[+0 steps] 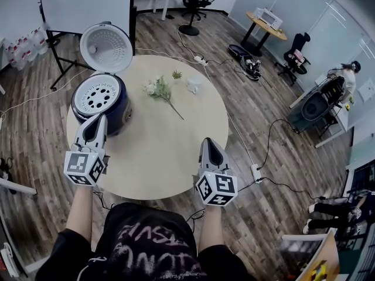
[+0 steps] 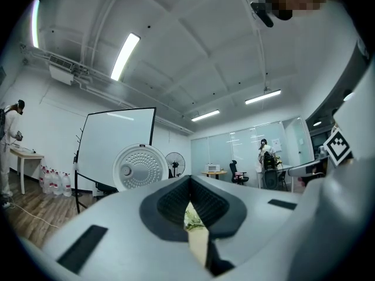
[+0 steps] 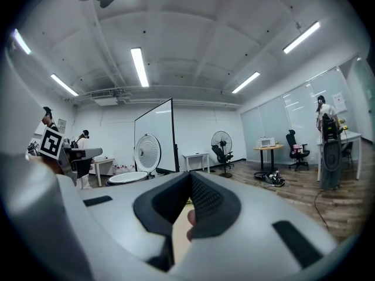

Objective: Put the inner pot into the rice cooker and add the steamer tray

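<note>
The dark blue rice cooker (image 1: 120,107) stands at the left of the round table (image 1: 193,139), its lid (image 1: 106,47) swung up and open. A white perforated steamer tray (image 1: 99,95) lies flat in its top; the inner pot under it is hidden. My left gripper (image 1: 101,119) is shut and empty, its tips just in front of the cooker's near side. My right gripper (image 1: 208,142) is shut and empty over the table's near right part. The left gripper view shows the lid (image 2: 139,167) beyond the shut left gripper (image 2: 190,183). The right gripper view shows the tray (image 3: 129,177) and lid (image 3: 147,152) beyond the shut right gripper (image 3: 190,180).
A sprig of white flowers (image 1: 159,89), a small green tuft (image 1: 176,74) and a white crumpled cup (image 1: 194,84) lie on the table's far half. A whiteboard stand (image 1: 88,4) rises behind the cooker. Cables and a power strip (image 1: 256,173) lie on the floor at right.
</note>
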